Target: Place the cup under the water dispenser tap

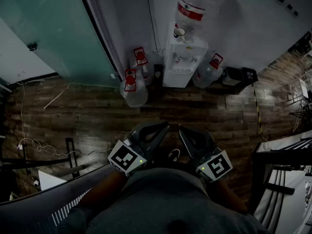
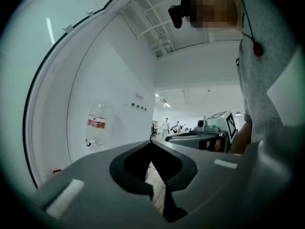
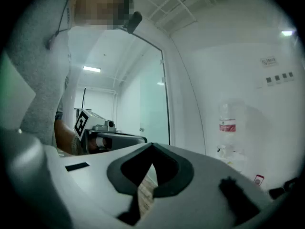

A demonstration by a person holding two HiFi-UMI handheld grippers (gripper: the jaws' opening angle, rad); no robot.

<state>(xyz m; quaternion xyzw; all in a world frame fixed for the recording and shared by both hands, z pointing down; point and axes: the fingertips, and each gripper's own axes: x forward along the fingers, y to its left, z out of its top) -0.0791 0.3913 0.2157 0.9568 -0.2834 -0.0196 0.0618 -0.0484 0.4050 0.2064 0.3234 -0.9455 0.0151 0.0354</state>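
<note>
Atop the far water dispenser point(image 1: 184, 62), a cup point(image 1: 179, 32), small and dim.

water bottle point(image 1: 197, 4): top cut off | cup point(image 1: 179, 32): details too small

The water dispenser point(image 1: 183, 65) is white, its clear bottle point(image 1: 197, 4) red-labelled. Spare jugs point(image 1: 132, 89) have red caps. The plank floor point(image 1: 87, 116) is dark brown, the glass panel point(image 1: 48, 28) teal.
</note>
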